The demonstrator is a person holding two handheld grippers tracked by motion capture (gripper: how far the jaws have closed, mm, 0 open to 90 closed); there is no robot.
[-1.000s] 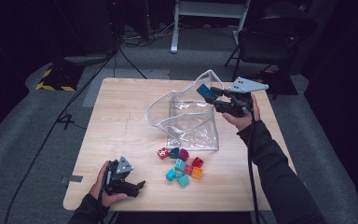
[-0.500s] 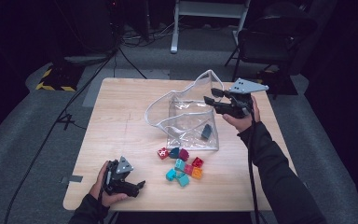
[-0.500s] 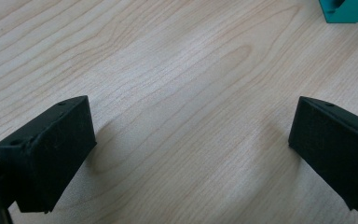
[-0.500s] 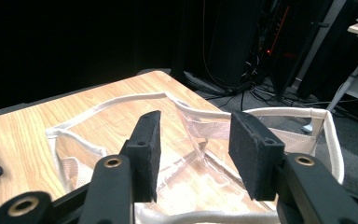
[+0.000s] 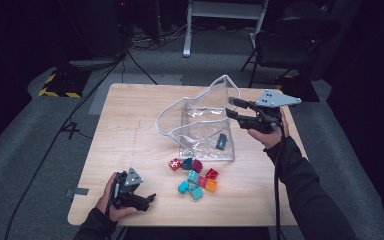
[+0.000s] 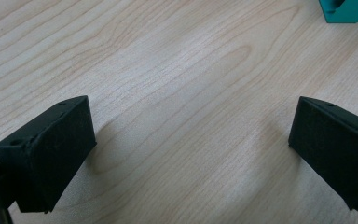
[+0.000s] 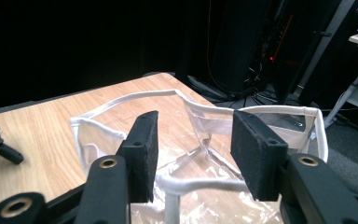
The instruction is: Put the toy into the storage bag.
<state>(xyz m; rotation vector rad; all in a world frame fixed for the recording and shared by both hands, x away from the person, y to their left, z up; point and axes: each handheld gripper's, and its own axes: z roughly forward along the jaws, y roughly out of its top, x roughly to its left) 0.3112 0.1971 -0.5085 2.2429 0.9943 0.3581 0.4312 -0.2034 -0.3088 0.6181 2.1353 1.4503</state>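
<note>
High view first: a clear plastic bag (image 5: 200, 125) stands open on the wooden surface (image 5: 130, 125), its white-trimmed mouth propped up so things can be dropped in, and a dark block (image 5: 222, 142) already lies inside, against the bag's near wall. The right gripper (image 5: 234, 109) hangs at the bag's right rim, its jaws having just been opening, with nothing between them, which fits a piece let go over the mouth. Just in front of the bag sits a cluster of coloured blocks (image 5: 196, 176), red, teal, magenta and orange, bunched close so the next pick is a short reach. The left gripper (image 5: 147, 199) rests low on the surface, well to the left of that cluster, apparently idle. Left gripper view: its jaws stand wide apart over bare wood, holding nothing, with a teal block (image 6: 347, 9) beyond them. Right gripper view: the pads (image 7: 142, 149) are parted and empty, looking across the bag's rim (image 7: 135, 99) into its open mouth.
</note>
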